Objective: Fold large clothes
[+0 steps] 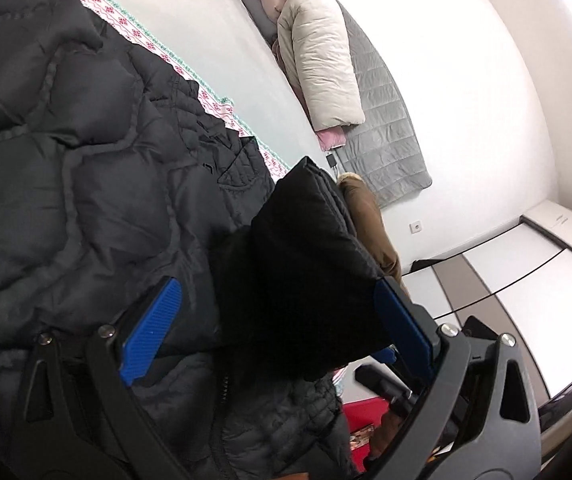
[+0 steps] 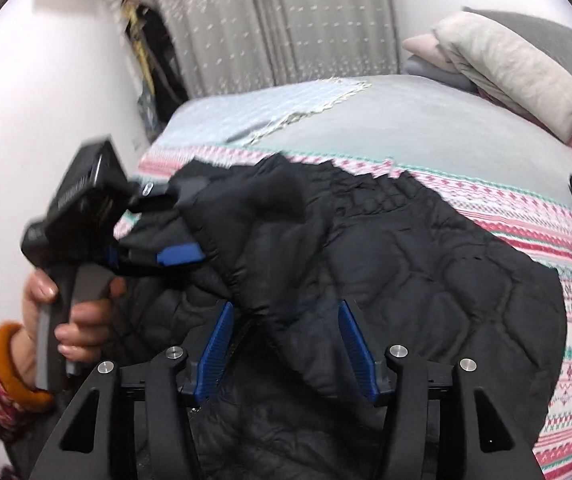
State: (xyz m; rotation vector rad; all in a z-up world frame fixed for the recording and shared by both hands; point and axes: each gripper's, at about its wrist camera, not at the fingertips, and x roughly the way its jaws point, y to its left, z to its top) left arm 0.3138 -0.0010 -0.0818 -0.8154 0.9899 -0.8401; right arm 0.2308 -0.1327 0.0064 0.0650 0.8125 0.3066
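Black quilted jacket [image 2: 386,264] is what we have spread over the near part of the bed [image 2: 426,136], on a patterned pink-and-green blanket [image 2: 526,216] that runs along the bed's near edge. In the right wrist view our right gripper [image 2: 286,344] sits low over the jacket's near side — its two blue pads stand partly apart, a fold of the black fabric lies between them, and the pads do not press on it. Our left gripper [image 1: 282,332] has its jaws wide; in its own view a dark bulge of the jacket, perhaps a sleeve, rises between the two blue pads, and we cannot tell whether it touches them. From the right wrist view we see that left gripper at the jacket's left end, carried by one hand [image 2: 66,320] in a knitted sleeve with an orange cuff.

We count one black jacket and two grippers. At the far corner of the bed lies one folded cream padded coat [image 1: 322,60] on a grey quilted cover [image 1: 386,128], with something pink under it. One brown garment [image 1: 370,220] lies just beyond the jacket.
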